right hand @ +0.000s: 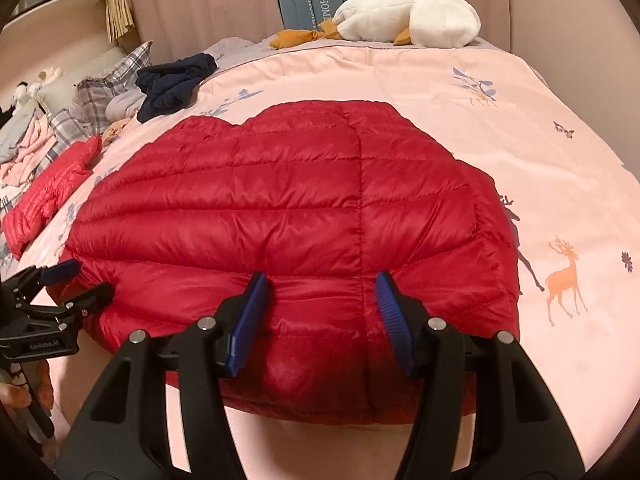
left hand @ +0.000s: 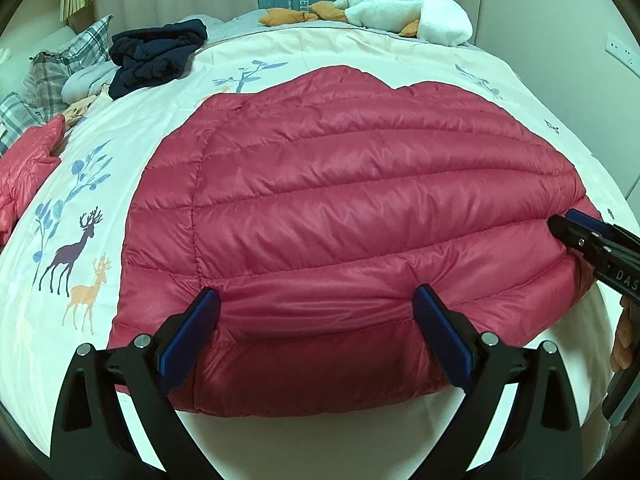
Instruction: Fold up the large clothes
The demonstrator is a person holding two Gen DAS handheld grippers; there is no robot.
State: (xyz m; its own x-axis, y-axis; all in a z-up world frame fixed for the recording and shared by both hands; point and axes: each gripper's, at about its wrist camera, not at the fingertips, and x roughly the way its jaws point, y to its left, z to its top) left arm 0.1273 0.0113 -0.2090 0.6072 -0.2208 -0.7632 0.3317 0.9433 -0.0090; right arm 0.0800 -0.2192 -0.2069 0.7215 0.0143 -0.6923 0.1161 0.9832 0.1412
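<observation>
Fingers [left hand: 208, 304] spread on both my grippers, straddling the jacket's [left hand: 340, 200] near hem on the bed [left hand: 100, 200]. I should pinch both layers evenly before lifting.

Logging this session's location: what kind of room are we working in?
Most likely a bedroom. The red down jacket lies on a bed covered by a deer-print duvet, with plaid pillows at one side and a white plush goose by the curtains.
</observation>
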